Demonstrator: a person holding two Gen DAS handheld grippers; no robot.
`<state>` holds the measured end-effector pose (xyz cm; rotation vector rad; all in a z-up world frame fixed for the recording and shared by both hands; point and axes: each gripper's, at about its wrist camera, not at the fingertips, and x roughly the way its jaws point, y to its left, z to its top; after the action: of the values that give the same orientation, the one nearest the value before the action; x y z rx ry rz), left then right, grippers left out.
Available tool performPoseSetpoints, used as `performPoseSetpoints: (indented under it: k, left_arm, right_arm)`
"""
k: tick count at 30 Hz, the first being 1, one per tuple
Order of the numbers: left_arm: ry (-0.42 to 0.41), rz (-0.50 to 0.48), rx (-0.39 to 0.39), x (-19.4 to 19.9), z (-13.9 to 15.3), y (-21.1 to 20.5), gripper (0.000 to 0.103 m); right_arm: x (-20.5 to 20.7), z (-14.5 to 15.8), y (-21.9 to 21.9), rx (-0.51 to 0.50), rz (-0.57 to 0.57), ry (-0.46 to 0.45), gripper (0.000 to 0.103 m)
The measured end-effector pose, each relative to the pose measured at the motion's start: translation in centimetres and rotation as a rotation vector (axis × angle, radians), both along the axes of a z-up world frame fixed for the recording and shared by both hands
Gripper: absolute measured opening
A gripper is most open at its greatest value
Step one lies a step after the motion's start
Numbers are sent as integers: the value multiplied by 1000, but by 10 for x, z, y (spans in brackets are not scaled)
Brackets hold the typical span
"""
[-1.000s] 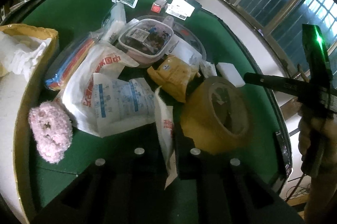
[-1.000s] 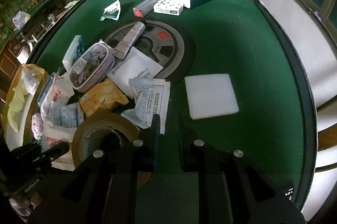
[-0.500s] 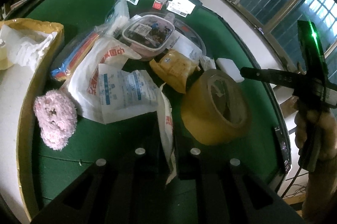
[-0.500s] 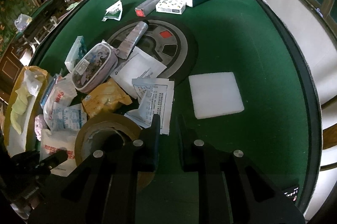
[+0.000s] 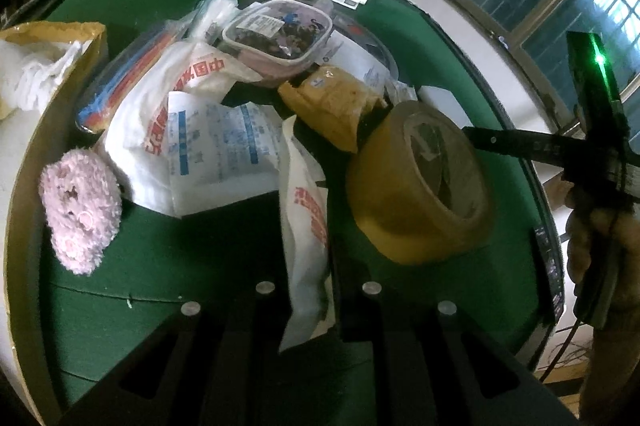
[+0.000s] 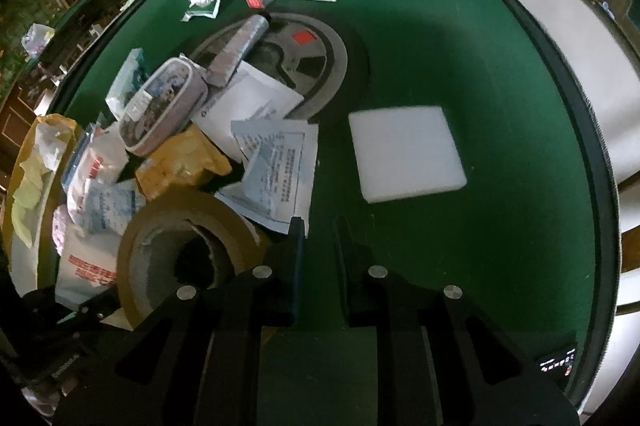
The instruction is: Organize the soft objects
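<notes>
White plastic bag [image 5: 308, 226] pinched by left hand-held gripper [image 5: 310, 290]; right hand-held gripper [image 6: 320, 250] pressed together, empty.

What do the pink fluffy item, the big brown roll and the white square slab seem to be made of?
The pink fluffy item looks like plush or chenille fabric: matte, nubby pile. The big brown roll appears to be glossy plastic packing tape on a cardboard core. The white square slab seems to be foam: matte and uniform, though stiff plastic cannot be excluded.
</notes>
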<state>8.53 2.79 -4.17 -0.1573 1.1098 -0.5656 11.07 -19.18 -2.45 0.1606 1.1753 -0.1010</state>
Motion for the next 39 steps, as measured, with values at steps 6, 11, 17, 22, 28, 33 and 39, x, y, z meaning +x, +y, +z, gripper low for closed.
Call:
performPoseSetpoints:
  k: [6,11,17,22,28,33,39]
  left_arm:
    - [-13,5,6,-1,1,0,9]
    - [-17,7,7,-2,2,0,9]
    - [-23,10,11,-3,4,-1,7]
    - [-31,14,11,-4,7,2,7]
    - [-35,15,14,-5,8,2,7]
    - [-35,15,16,-6,8,2,7]
    - [-35,19,21,-8,6,1,7]
  right_arm:
    - [0,-11,-3,12,-9,22,14]
    - [1,-14,-4,8,-11,26,14]
    - [1,-11,-3,3,-9,19,14]
    - [0,-9,-3,4,-10,13,14]
    - [-1,-7,-2,4,-9,8,14]
    - [-2,-5,-2,5,-9,3,14]
    - [-3,-4,-3,7,-9,1,14]
